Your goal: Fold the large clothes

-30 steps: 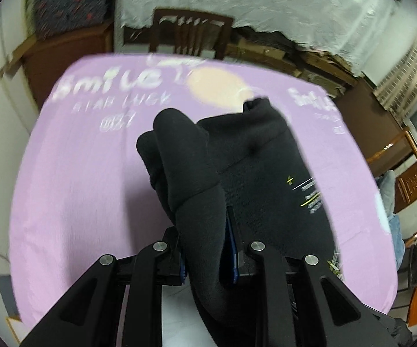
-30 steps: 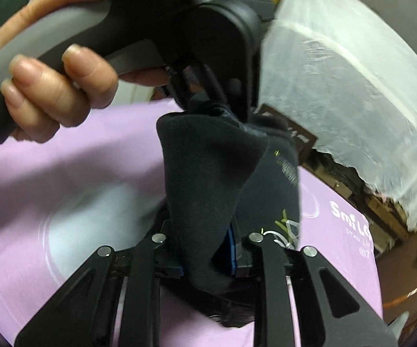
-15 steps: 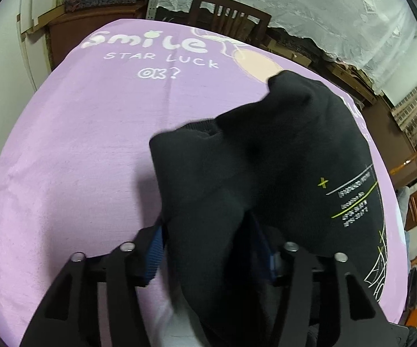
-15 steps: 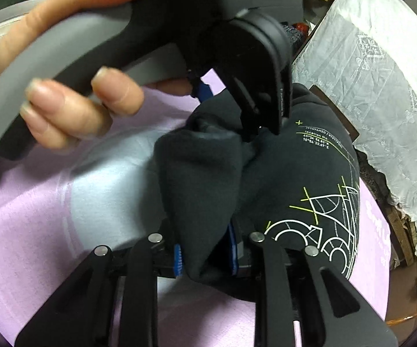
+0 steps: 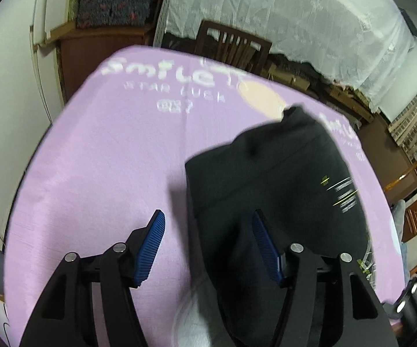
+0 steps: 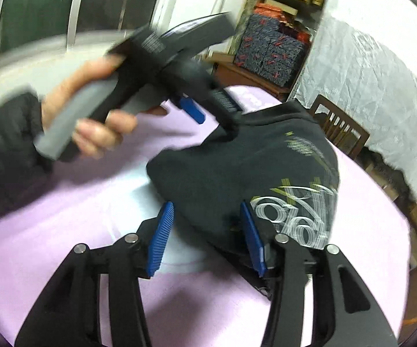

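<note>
Black fleece-like sweatshirt [image 6: 237,167] lies in a folded heap on the purple sheet [image 5: 107,159], printed panel uppermost. Left gripper [image 5: 208,245] and right gripper [image 6: 207,234] have both just been opening; each stands with jaws apart, cloth lying between but unpressed. Judged soft, limp and fairly thick, moderately heavy, not slippery. Best hold: a folded edge or hem corner, both layers pinched together.

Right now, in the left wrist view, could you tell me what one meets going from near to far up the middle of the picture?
Left gripper, jaws open → black sweatshirt → lilac cloth with white lettering → wooden chair → white lace curtain.
</note>
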`<state>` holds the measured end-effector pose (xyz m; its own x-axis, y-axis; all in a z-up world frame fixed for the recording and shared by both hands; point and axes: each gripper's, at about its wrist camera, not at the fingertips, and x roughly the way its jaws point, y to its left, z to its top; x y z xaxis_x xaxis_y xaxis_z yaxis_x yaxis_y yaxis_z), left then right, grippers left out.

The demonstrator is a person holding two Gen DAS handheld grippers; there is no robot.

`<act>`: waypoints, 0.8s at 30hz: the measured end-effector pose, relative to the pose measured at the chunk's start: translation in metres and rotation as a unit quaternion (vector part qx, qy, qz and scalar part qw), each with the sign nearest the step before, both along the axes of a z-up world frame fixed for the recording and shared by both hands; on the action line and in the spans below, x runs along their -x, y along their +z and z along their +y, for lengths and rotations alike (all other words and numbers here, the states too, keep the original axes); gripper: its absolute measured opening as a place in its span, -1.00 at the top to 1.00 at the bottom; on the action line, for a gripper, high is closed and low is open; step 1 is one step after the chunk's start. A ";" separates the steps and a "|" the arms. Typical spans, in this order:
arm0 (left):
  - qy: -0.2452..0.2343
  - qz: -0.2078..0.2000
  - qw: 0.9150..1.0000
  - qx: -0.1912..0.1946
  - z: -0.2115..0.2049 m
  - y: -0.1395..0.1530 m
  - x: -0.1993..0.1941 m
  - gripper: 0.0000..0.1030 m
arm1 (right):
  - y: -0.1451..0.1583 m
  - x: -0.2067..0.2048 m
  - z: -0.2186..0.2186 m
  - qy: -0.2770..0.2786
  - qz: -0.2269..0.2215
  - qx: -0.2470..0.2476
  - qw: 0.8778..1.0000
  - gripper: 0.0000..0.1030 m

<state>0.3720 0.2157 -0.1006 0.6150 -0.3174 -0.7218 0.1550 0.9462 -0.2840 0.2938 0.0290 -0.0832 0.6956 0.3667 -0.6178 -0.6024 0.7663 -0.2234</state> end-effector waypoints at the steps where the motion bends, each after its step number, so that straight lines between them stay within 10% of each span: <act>1: 0.000 -0.010 1.000 0.002 0.000 0.005 0.003 -0.22 | 0.009 -0.004 -0.010 -0.003 0.005 -0.023 1.000 0.09; 4: -0.007 -0.032 0.999 0.005 -0.010 0.015 0.012 -0.22 | 0.040 -0.029 -0.041 -0.029 0.028 -0.110 0.993 0.19; 8: -0.025 -0.037 0.999 -0.021 -0.041 0.011 0.015 -0.22 | 0.061 -0.098 -0.071 -0.101 0.073 -0.185 0.975 0.81; 24: -0.027 -0.012 0.997 -0.077 -0.071 -0.037 0.001 -0.27 | -0.015 -0.187 -0.081 -0.149 0.150 -0.217 0.953 0.99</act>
